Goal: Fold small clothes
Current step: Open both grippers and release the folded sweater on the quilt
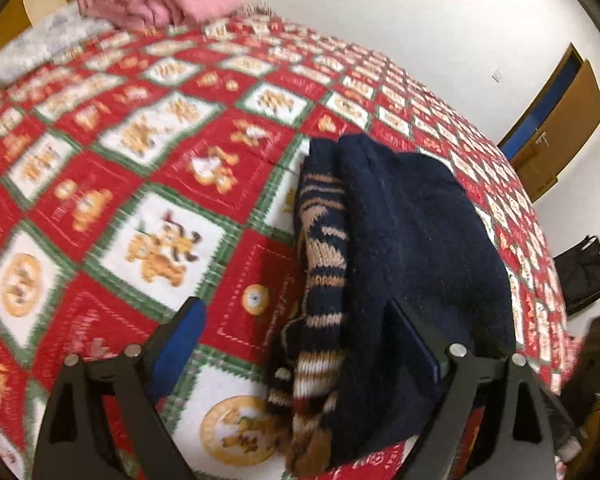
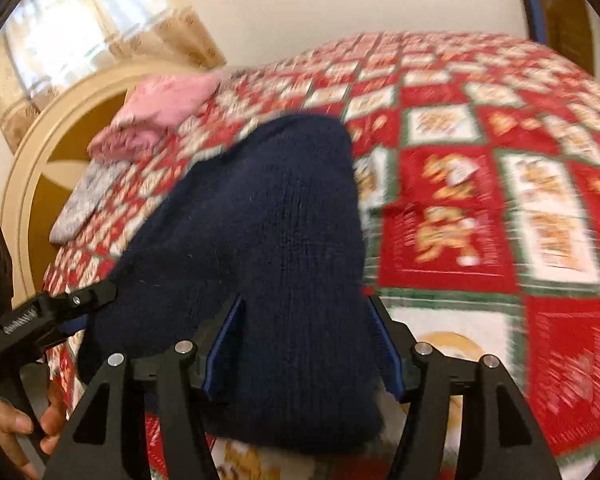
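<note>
Left: the left tool [image 1: 300, 344] points down at the bed [image 1: 148, 184], its jaws spread wide. The striped edge of the navy knitted sweater [image 1: 412, 240] lies between the fingers, but neither pad presses on it, so nothing is held. In the right wrist view this tool shows at the garment's left edge, carried by a hand [image 2: 24, 428].

Centre: the sweater rests on the red patterned bedspread as a folded bundle, plain navy layer uppermost, tan-and-white striped layer exposed along its left side. Judged from the knit, it is soft, thick and limp, light to lift, prone to sag and unroll; it is not fragile or slippery. The best hold appears to be a doubled edge or corner, pinching all layers together.

Right: the right tool [image 2: 304, 344] stands partly open, straddling the near end of the bundle; whether its pads touch the wool cannot be told.

Far left, background: a pink folded garment [image 1: 156, 0] lies well apart.
</note>
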`<control>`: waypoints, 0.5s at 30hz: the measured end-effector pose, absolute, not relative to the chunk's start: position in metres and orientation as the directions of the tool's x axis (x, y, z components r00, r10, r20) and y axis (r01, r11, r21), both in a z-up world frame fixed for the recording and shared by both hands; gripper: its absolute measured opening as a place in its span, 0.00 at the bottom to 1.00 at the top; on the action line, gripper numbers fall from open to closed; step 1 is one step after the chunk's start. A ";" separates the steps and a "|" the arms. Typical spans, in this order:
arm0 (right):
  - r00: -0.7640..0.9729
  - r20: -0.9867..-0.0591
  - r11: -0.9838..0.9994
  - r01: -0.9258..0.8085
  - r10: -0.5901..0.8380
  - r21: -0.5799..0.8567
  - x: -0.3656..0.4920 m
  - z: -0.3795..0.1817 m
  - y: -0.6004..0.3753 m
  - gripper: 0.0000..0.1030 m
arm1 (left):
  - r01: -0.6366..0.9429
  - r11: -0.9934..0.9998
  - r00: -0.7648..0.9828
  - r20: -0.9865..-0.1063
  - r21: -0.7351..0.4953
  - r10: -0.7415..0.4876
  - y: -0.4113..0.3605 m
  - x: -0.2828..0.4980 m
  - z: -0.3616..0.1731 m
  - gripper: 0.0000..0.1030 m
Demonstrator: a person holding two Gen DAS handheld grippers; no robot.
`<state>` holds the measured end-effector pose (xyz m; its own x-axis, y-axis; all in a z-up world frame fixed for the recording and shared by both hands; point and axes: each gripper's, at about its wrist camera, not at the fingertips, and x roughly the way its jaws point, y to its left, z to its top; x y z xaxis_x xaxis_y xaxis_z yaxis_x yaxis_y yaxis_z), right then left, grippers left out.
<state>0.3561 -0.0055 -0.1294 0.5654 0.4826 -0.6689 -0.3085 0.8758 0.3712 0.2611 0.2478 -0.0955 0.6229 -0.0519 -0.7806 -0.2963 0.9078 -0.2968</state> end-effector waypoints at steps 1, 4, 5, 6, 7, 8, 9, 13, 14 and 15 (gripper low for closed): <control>0.601 -0.644 0.881 -0.308 0.473 0.359 0.346 -0.121 -0.010 0.60 | -0.296 0.915 0.631 -0.775 -0.274 -0.028 0.244 0.259 -0.090 0.89; 0.673 -0.595 0.899 -0.338 0.439 0.280 0.318 -0.098 -0.010 0.59 | -0.244 0.944 0.660 -0.751 -0.222 -0.006 0.229 0.253 -0.076 0.89; 0.686 -0.597 0.908 -0.345 0.417 0.238 0.310 -0.094 -0.005 0.58 | -0.222 0.954 0.668 -0.744 -0.201 -0.002 0.222 0.252 -0.071 0.89; 0.688 -0.599 0.911 -0.352 0.409 0.217 0.305 -0.092 -0.001 0.53 | -0.197 0.966 0.686 -0.728 -0.170 0.012 0.211 0.248 -0.066 0.89; 0.683 -0.604 0.908 -0.364 0.411 0.207 0.302 -0.091 0.002 0.50 | -0.184 0.971 0.700 -0.714 -0.151 0.022 0.205 0.245 -0.062 0.89; 0.667 -0.618 0.903 -0.380 0.417 0.199 0.299 -0.094 0.008 0.48 | -0.173 0.976 0.714 -0.699 -0.133 0.031 0.199 0.242 -0.060 0.89; 0.654 -0.635 0.904 -0.383 0.410 0.189 0.299 -0.097 0.011 0.47 | -0.161 0.981 0.719 -0.694 -0.106 0.043 0.192 0.241 -0.061 0.89; 0.633 -0.693 0.923 -0.361 0.345 0.130 0.298 -0.118 0.022 0.47 | -0.164 0.984 0.664 -0.745 -0.067 0.060 0.184 0.251 -0.085 0.89; 0.634 -0.696 0.925 -0.360 0.336 0.119 0.297 -0.121 0.022 0.47 | -0.168 0.983 0.651 -0.757 -0.074 0.054 0.185 0.252 -0.091 0.89; 0.634 -0.706 0.927 -0.363 0.317 0.090 0.296 -0.124 0.026 0.47 | -0.174 0.982 0.636 -0.770 -0.078 0.051 0.184 0.253 -0.097 0.89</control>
<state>0.2963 0.0257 -0.1244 0.6338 0.3167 -0.7057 -0.3634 0.9273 0.0898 0.2528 0.1845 -0.0974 0.6360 0.0513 -0.7699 -0.1740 0.9816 -0.0783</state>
